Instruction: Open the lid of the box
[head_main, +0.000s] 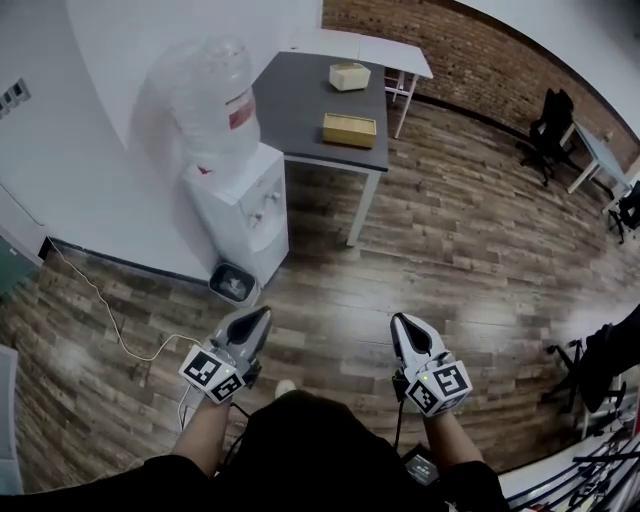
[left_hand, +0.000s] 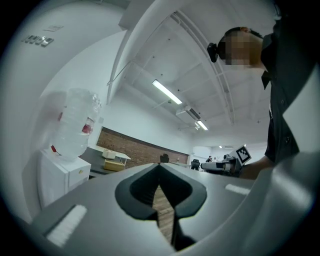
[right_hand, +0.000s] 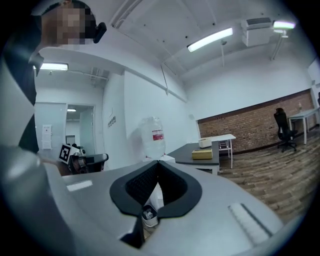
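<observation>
A flat yellow box (head_main: 349, 129) with its lid down lies on the dark table (head_main: 300, 110) far ahead, and a paler box (head_main: 349, 76) sits behind it. The yellow box also shows small in the left gripper view (left_hand: 114, 166) and the right gripper view (right_hand: 201, 154). My left gripper (head_main: 263, 313) and right gripper (head_main: 398, 320) are held close to the person's body, well short of the table. Both point forward over the wooden floor. In each gripper view the jaw tips meet, the left gripper (left_hand: 159, 165) and the right gripper (right_hand: 158, 162), with nothing between them.
A white water dispenser (head_main: 240, 210) with a large clear bottle (head_main: 212, 100) stands left of the table, a small bin (head_main: 233, 283) at its foot. A cable (head_main: 110, 320) trails over the floor at left. A white table (head_main: 360, 45) stands behind; office chairs (head_main: 548, 130) stand far right.
</observation>
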